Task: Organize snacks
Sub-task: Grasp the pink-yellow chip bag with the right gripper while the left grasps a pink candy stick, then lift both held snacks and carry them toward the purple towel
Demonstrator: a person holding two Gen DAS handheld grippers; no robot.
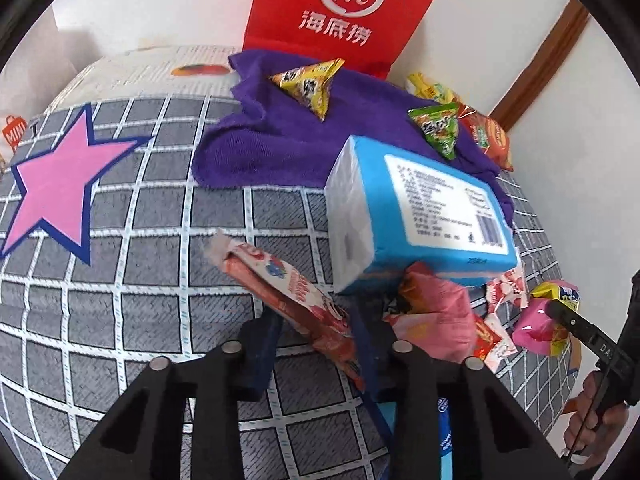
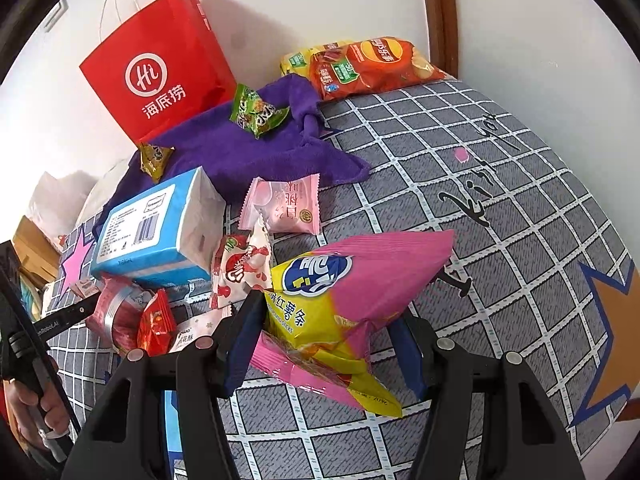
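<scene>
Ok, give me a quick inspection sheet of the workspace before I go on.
Surface: grey checked bedspread, star prints.
Job's things: stick pack; pink bag; yellow triangle pack and green triangle pack on the towel; crisps by the wall; peach pack; small wrapped snacks heaped by the tissues.
Clutter: tissues, purple towel, red paper bag standing against the wall.
Grippers: left tool shut on the stick pack; right tool shut on the pink bag.
Cables: nothing seen.
Surroundings: white wall, wooden trim.
</scene>
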